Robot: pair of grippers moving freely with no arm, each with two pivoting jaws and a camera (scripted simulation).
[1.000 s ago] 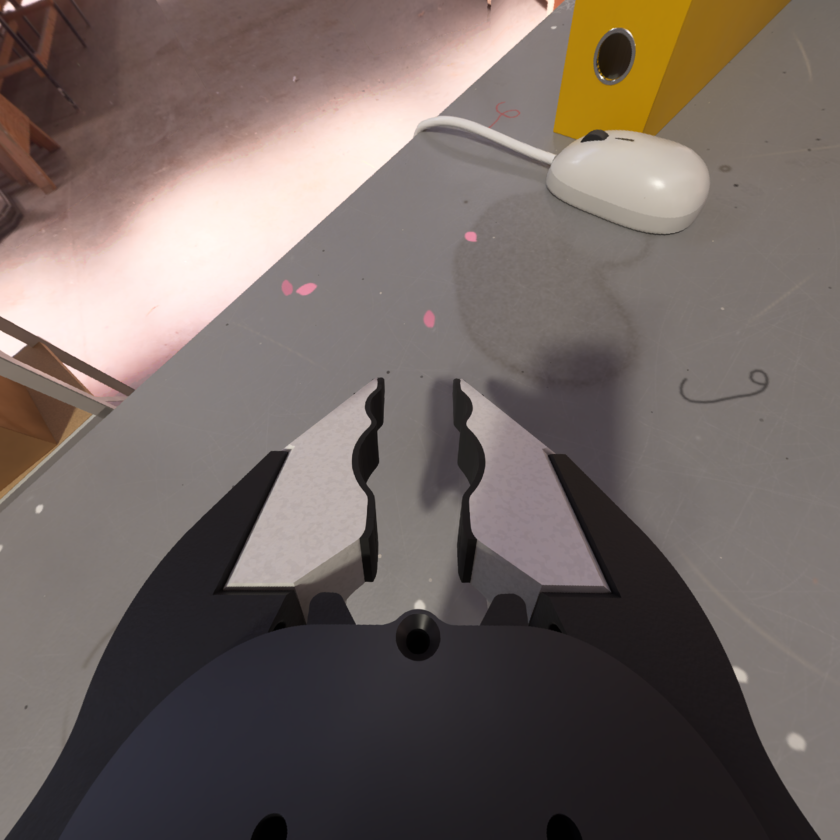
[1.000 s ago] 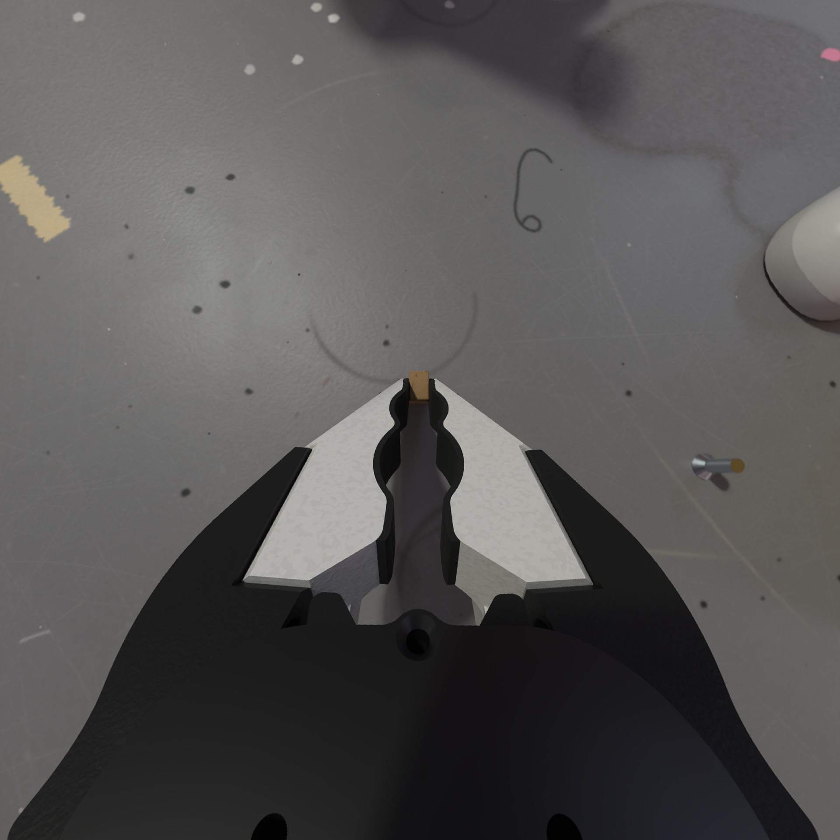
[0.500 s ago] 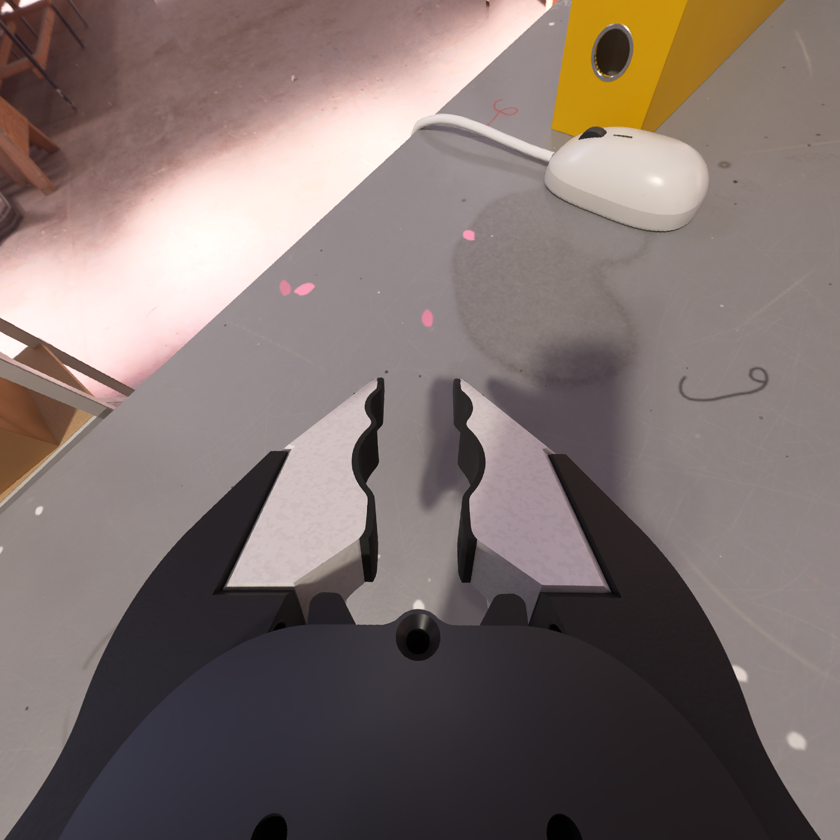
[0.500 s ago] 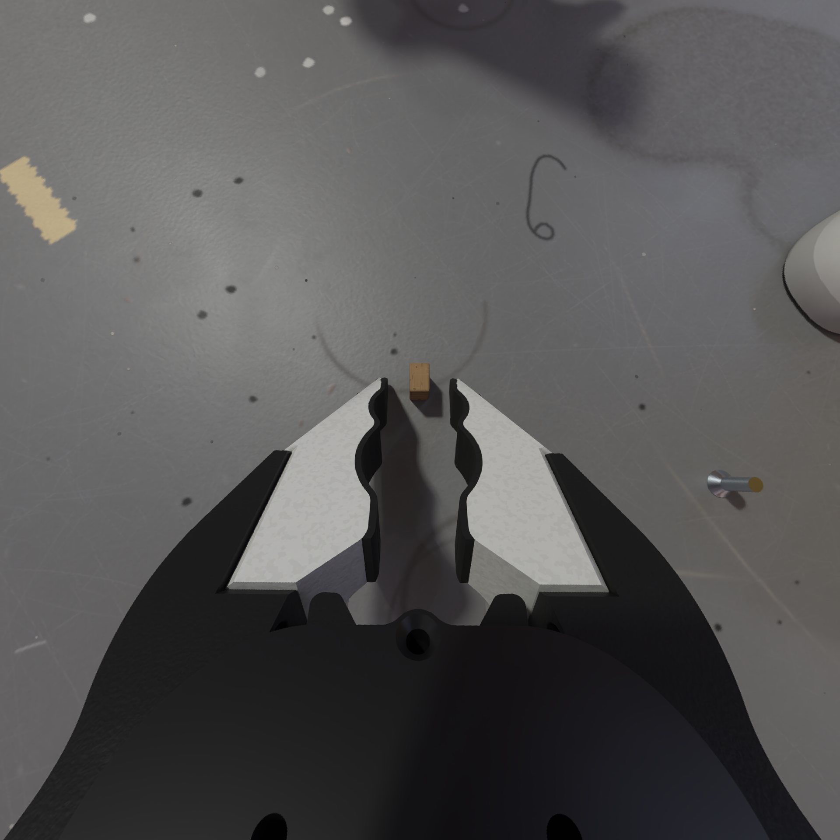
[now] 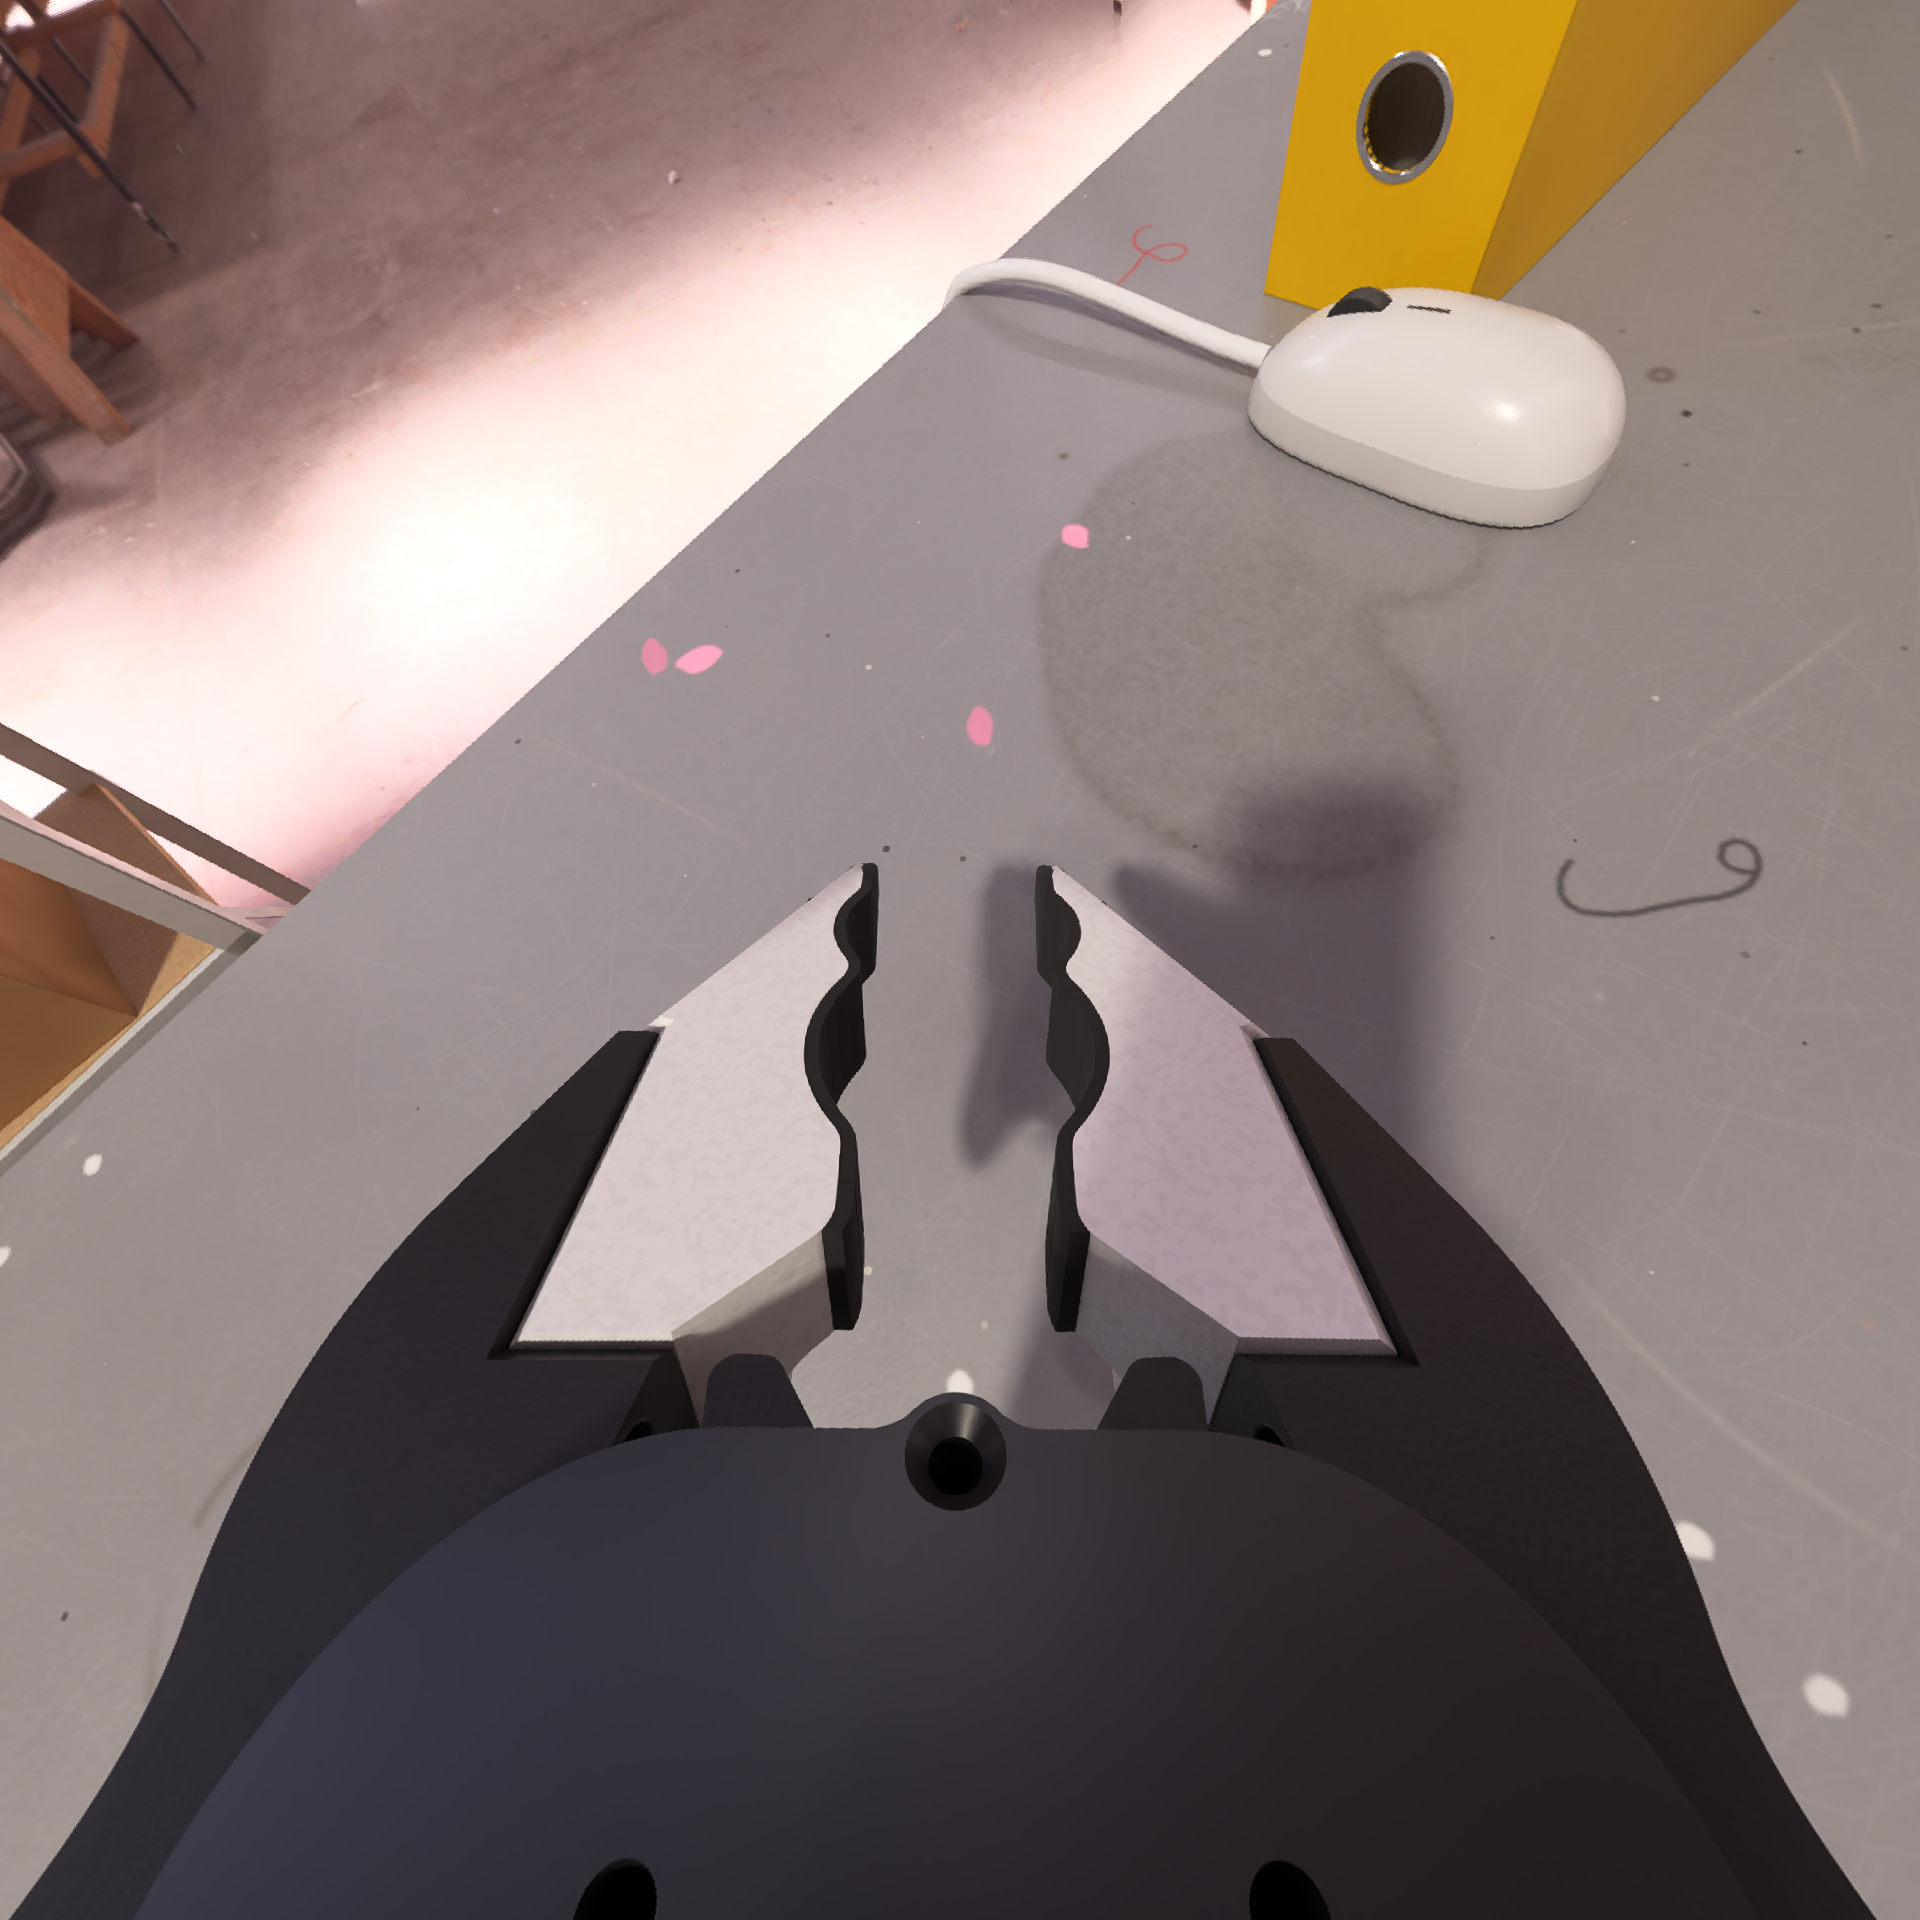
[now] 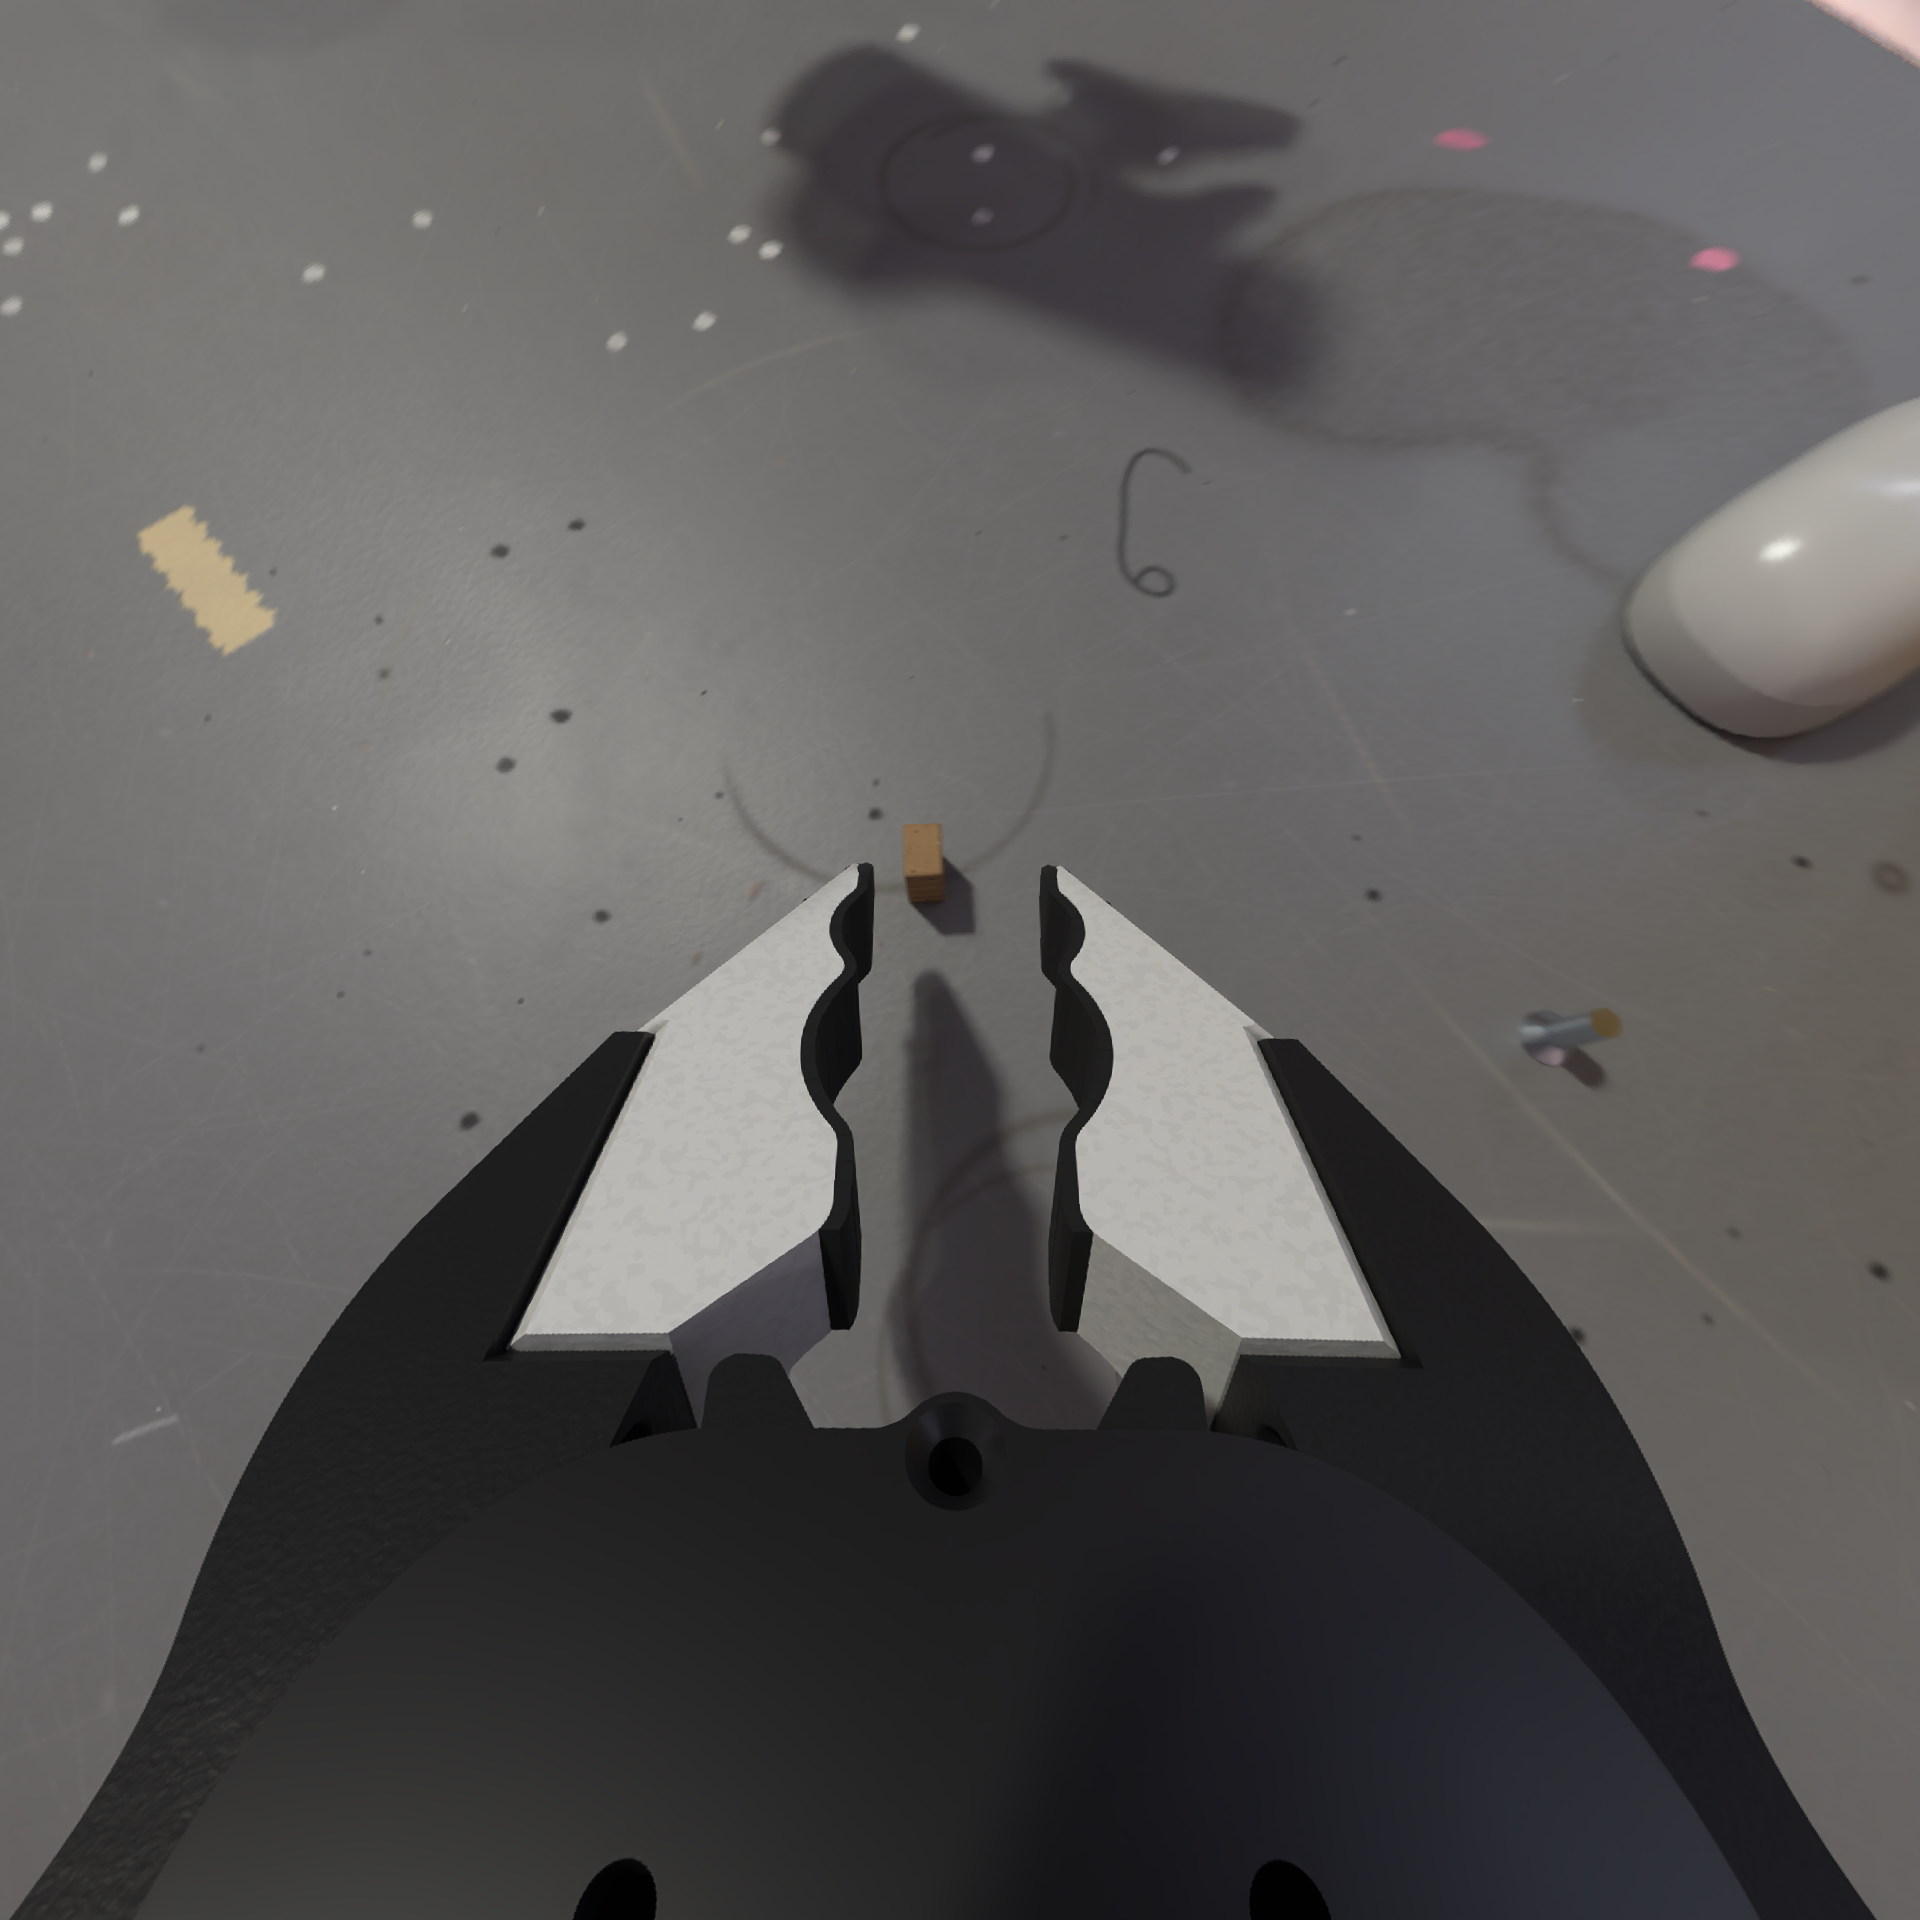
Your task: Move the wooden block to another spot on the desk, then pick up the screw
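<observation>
A small wooden block [image 6: 923,863] stands on the grey desk [image 6: 416,935] just beyond my right gripper [image 6: 956,883], a little left of centre between the fingertips and apart from them. The right gripper is open and empty, raised above the desk. A small metal screw [image 6: 1564,1032] with a brass tip lies on the desk to the right of the right gripper. My left gripper [image 5: 956,883] is open and empty above a bare part of the desk [image 5: 520,1039]; neither block nor screw shows in its view.
A white wired mouse [image 5: 1439,400] lies ahead-right of the left gripper, also at the right edge of the right wrist view [image 6: 1797,592]. A yellow box [image 5: 1455,135] stands behind it. The desk edge [image 5: 623,613] runs diagonally at left. A tan tape strip [image 6: 206,579] lies far left.
The right gripper let go of the wooden block, opened wide and lifted back from it; the block now stands free on the desk. The left gripper has barely moved.
</observation>
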